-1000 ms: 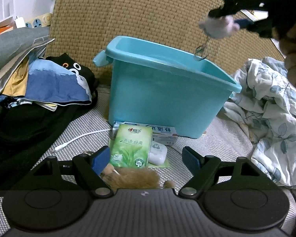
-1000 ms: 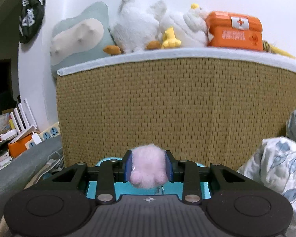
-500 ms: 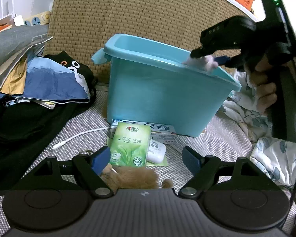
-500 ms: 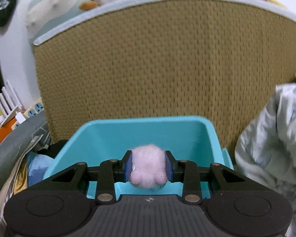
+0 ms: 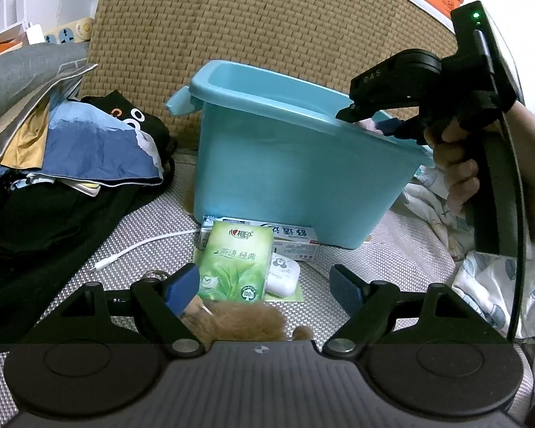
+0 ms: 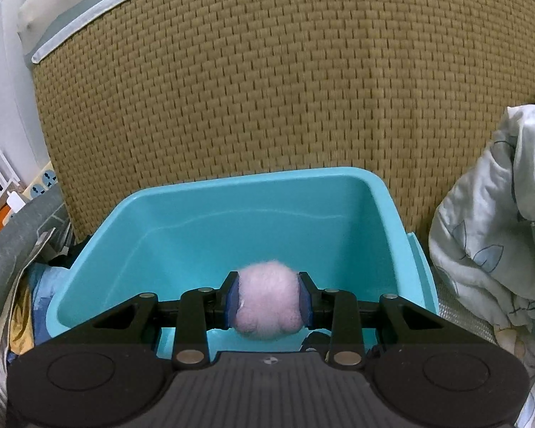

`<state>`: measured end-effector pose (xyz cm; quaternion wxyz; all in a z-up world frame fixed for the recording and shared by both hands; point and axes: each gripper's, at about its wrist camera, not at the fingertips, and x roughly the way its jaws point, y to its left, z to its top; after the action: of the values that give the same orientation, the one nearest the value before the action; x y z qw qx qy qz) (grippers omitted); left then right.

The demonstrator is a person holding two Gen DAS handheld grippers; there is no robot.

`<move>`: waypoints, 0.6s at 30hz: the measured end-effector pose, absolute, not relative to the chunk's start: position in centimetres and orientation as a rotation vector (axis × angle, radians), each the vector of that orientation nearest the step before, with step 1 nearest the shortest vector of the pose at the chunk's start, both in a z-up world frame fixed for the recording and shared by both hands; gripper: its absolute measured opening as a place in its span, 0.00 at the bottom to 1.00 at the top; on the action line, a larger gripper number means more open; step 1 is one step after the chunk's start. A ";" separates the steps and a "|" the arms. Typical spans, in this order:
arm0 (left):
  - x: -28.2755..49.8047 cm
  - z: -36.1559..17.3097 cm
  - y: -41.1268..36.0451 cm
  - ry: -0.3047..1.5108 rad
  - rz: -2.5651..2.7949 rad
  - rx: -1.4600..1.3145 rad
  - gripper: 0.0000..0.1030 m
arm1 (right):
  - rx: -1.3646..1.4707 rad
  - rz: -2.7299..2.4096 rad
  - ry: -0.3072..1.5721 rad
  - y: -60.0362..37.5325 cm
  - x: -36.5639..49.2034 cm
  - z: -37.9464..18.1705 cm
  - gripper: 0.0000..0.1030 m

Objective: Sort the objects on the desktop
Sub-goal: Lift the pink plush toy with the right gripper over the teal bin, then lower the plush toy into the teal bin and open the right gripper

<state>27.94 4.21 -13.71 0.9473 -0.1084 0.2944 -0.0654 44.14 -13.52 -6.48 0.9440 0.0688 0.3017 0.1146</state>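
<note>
The right gripper's (image 6: 267, 303) fingers clench a fluffy, pale pink plush ball (image 6: 266, 306) over the turquoise bin (image 6: 381, 196).

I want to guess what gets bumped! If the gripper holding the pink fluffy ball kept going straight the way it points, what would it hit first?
Probably the inside of the blue bin. The right gripper, shut on the pink fluffy ball, points down into it; nothing else shows in between, though depth is hard to judge.
</note>
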 end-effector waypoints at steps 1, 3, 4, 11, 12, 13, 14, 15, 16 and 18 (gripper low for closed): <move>27.9 -13.7 4.2 0.599 -0.134 -0.221 0.80 | 0.141 0.234 0.621 -13.5 44.4 -6.5 0.36; 27.9 -13.7 4.2 0.599 -0.134 -0.220 0.80 | 0.143 0.234 0.635 -13.4 44.8 -6.5 0.36; 27.9 -13.7 4.2 0.600 -0.134 -0.220 0.80 | 0.150 0.234 0.648 -13.4 45.2 -6.6 0.36; 28.0 -13.7 4.3 0.603 -0.131 -0.224 0.80 | 0.146 0.241 0.746 -13.1 46.6 -7.3 0.36; 28.0 -13.7 4.3 0.603 -0.131 -0.224 0.80 | 0.135 0.241 0.759 -13.0 46.8 -7.5 0.36; 27.9 -13.7 4.3 0.603 -0.131 -0.225 0.80 | 0.124 0.238 0.764 -12.9 47.0 -7.5 0.36; 27.9 -13.7 4.3 0.603 -0.132 -0.226 0.80 | 0.114 0.235 0.769 -12.8 47.1 -7.6 0.36; 27.9 -13.6 4.3 0.602 -0.132 -0.227 0.80 | 0.109 0.232 0.771 -12.7 47.2 -7.6 0.36; 27.9 -13.6 4.3 0.602 -0.131 -0.228 0.80 | 0.108 0.230 0.769 -12.7 47.2 -7.6 0.36; 27.9 -13.6 4.3 0.603 -0.131 -0.228 0.80 | 0.102 0.231 0.779 -12.7 47.4 -7.6 0.36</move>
<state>27.90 4.35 -13.64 0.9465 -0.1121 0.2959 -0.0641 47.39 -12.68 -7.59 0.9173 0.0497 0.3788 0.1121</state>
